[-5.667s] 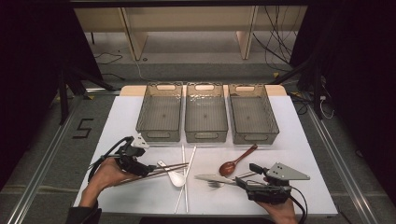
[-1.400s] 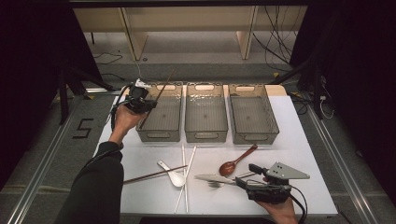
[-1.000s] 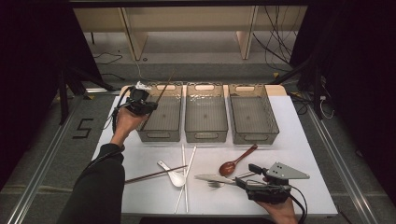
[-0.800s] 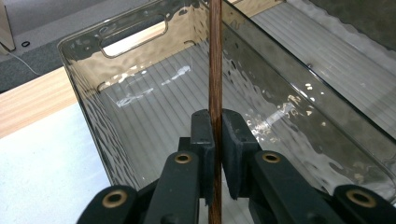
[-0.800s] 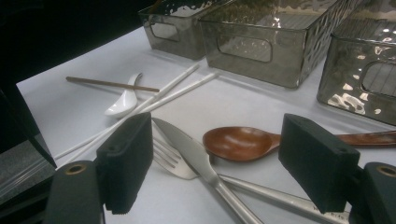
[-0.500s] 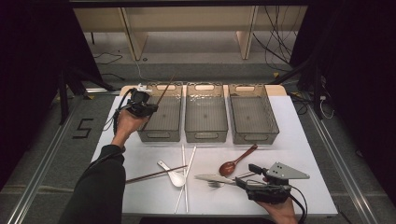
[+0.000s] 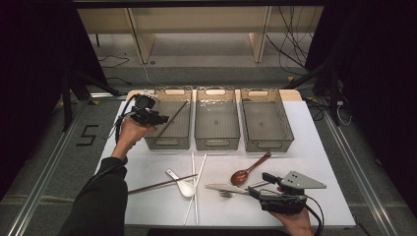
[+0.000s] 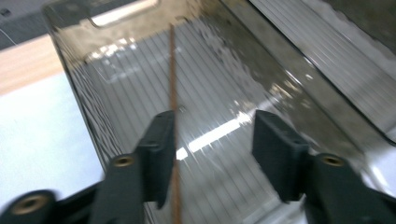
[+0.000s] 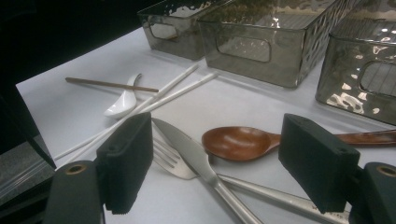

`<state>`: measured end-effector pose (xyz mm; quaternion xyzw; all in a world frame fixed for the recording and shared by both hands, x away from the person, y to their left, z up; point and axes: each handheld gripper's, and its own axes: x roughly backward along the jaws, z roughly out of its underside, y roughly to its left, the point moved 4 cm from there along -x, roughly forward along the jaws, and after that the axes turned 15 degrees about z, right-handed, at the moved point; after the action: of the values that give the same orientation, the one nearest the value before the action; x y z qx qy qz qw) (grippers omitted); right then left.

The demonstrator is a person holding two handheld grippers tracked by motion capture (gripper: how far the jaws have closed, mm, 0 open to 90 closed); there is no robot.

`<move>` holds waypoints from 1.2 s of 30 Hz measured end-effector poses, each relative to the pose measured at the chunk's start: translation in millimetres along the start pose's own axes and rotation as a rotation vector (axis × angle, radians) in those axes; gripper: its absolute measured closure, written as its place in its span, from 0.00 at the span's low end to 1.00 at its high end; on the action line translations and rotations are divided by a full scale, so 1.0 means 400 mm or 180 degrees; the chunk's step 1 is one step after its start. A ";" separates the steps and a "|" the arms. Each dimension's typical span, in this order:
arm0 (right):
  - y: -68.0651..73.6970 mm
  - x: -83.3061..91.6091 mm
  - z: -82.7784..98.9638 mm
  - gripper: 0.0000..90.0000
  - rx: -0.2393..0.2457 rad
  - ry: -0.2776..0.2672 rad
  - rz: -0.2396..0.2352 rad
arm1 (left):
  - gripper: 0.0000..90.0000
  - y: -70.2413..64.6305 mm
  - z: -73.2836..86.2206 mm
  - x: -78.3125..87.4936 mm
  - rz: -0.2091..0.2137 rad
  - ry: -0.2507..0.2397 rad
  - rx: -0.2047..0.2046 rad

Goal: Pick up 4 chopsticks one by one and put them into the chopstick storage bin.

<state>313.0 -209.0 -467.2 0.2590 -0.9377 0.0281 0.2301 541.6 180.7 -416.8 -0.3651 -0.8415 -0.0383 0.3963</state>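
My left gripper [image 7: 156,117] hovers over the left end of the left clear bin [image 7: 167,142]. Its jaws have just been opening and now stand open [image 8: 212,121]. A brown chopstick [image 7: 173,118] slants inside that bin; in the left gripper view the chopstick [image 8: 173,70] runs along the inner face of one jaw, and the other pad stands clear of it. My right gripper [image 7: 255,189] rests open near the table's front edge. Between its jaws [image 9: 217,126] lie a knife [image 9: 196,156], a fork [image 9: 170,161] and a wooden spoon [image 9: 238,142].
The middle bin [image 7: 217,142] and right bin [image 7: 268,145] stand beside the left one. On the white table lie a second brown chopstick [image 7: 160,184], a white soup spoon [image 7: 181,184] and a pair of white chopsticks [image 7: 195,184].
The left gripper's jaws have opened, and the brown chopstick that stuck up from them now lies lower inside the left bin. The right gripper has not moved.
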 end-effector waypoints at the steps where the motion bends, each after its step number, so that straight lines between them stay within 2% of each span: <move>1: 0.000 0.000 0.000 0.30 0.0000 0.0000 0.0000 | 0.52 -0.010 0.000 0.009 0.0013 0.0005 -0.0004; 4: 0.000 0.000 0.000 0.30 0.0004 0.0000 0.0007 | 0.42 -0.044 0.005 0.037 0.0092 0.0061 -0.0045; 5: 0.000 0.000 0.000 0.30 0.0004 0.0000 0.0007 | 0.42 -0.057 0.009 0.046 0.0128 0.0091 -0.0063; 7: 0.001 0.001 0.000 0.30 0.0004 0.0006 0.0009 | 0.33 -0.082 0.020 0.062 0.0185 0.0185 -0.0122; 9: 0.001 0.000 0.000 0.30 0.0004 0.0008 0.0009 | 0.32 -0.105 0.036 0.075 0.0224 0.0287 -0.0187; 13: 0.004 0.000 0.000 0.30 0.0008 0.0009 0.0008 | 0.30 -0.139 0.067 0.089 0.0253 0.0367 -0.0252; 23: 0.003 0.001 0.001 0.30 0.0016 0.0005 0.0016 | 0.26 -0.184 0.161 0.078 0.0327 0.0576 -0.0325; 32: 0.007 -0.001 -0.002 0.30 0.0029 0.0009 0.0001 | 0.26 -0.205 0.236 0.065 0.0370 0.0873 -0.0380; 36: 0.006 0.000 -0.002 0.30 0.0028 0.0003 0.0005 | 0.26 -0.213 0.258 0.064 0.0406 0.0940 -0.0377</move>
<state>312.2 -207.0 -466.4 0.2592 -0.9376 0.0324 0.2294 410.1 169.9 -450.3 -0.4309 -0.7455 -0.1159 0.4950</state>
